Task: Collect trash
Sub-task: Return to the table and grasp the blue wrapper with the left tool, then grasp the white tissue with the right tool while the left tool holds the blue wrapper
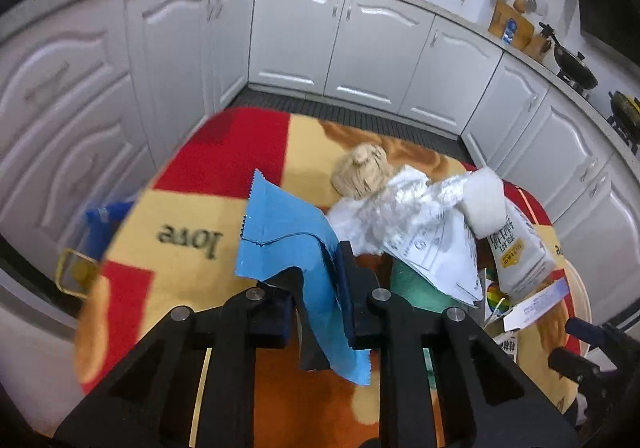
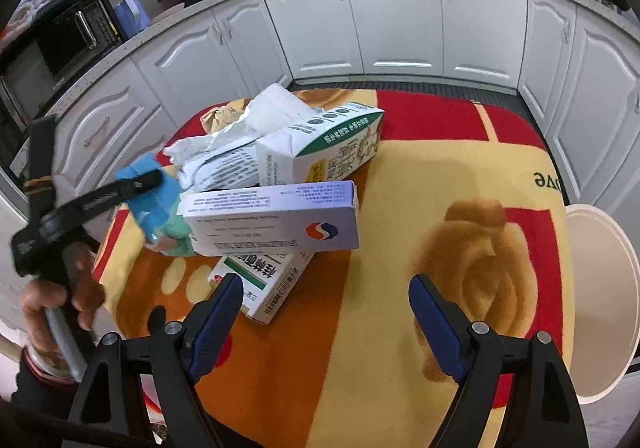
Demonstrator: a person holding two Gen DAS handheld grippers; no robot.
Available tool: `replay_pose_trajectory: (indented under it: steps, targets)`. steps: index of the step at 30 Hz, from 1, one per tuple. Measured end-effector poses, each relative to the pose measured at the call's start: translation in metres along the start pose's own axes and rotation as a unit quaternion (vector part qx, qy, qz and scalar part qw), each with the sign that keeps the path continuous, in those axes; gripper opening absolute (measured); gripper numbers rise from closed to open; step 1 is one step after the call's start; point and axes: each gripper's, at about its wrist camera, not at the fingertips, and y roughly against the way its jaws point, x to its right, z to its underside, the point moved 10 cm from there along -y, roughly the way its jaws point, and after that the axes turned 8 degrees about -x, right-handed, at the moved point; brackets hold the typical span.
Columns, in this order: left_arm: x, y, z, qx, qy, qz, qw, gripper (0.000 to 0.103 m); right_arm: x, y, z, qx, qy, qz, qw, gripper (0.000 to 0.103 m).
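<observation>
While the left gripper (image 1: 320, 300) tilts down over the patterned cloth (image 1: 192, 208), its jaws pinch a blue wrapper (image 1: 280, 232) (thin, zigzag-edged) that droops between them. Just beyond the jaws lie crumpled white plastic (image 1: 400, 208), a tan paper wad (image 1: 360, 172) and a milk carton (image 1: 520, 248). In the right wrist view, the right gripper (image 2: 326, 300) slants downward, its jaws wide and empty; a green-printed box (image 2: 260, 284) touches its left finger, with a white flat box (image 2: 272, 220) stacked beyond.
</observation>
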Motion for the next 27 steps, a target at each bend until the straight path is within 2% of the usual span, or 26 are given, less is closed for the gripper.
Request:
replay_pose_trajectory:
  steps: [4, 8, 14, 19, 22, 25, 27]
  targets:
    - [-0.007, 0.013, -0.005, 0.0, -0.005, -0.006, 1.0, 0.015, -0.005, 0.008, -0.004, 0.008, 0.0, -0.014, 1.0, 0.083]
    - [-0.009, 0.022, -0.013, -0.001, -0.003, 0.001, 1.0, 0.015, -0.014, 0.023, -0.017, 0.023, 0.022, -0.009, 0.999, 0.083]
    - [0.003, 0.03, -0.024, 0.0, -0.023, 0.011, 0.9997, 0.015, -0.034, 0.037, -0.065, 0.038, 0.081, -0.005, 0.996, 0.083]
    - [0.006, 0.032, -0.026, -0.002, -0.036, 0.01, 0.9993, 0.015, -0.044, -0.005, -0.111, -0.008, 0.134, 0.014, 0.991, 0.082]
    - [0.002, 0.035, -0.027, -0.001, -0.032, 0.011, 0.9994, 0.015, -0.046, -0.036, -0.127, -0.039, 0.168, 0.033, 0.984, 0.073]
    - [-0.003, 0.038, -0.027, 0.0, -0.025, 0.013, 0.9996, 0.015, -0.043, -0.065, -0.137, -0.059, 0.179, 0.047, 0.981, 0.073]
    - [-0.004, 0.04, -0.026, 0.001, -0.028, 0.009, 0.9996, 0.015, -0.039, -0.077, -0.135, -0.071, 0.176, 0.046, 0.981, 0.062]
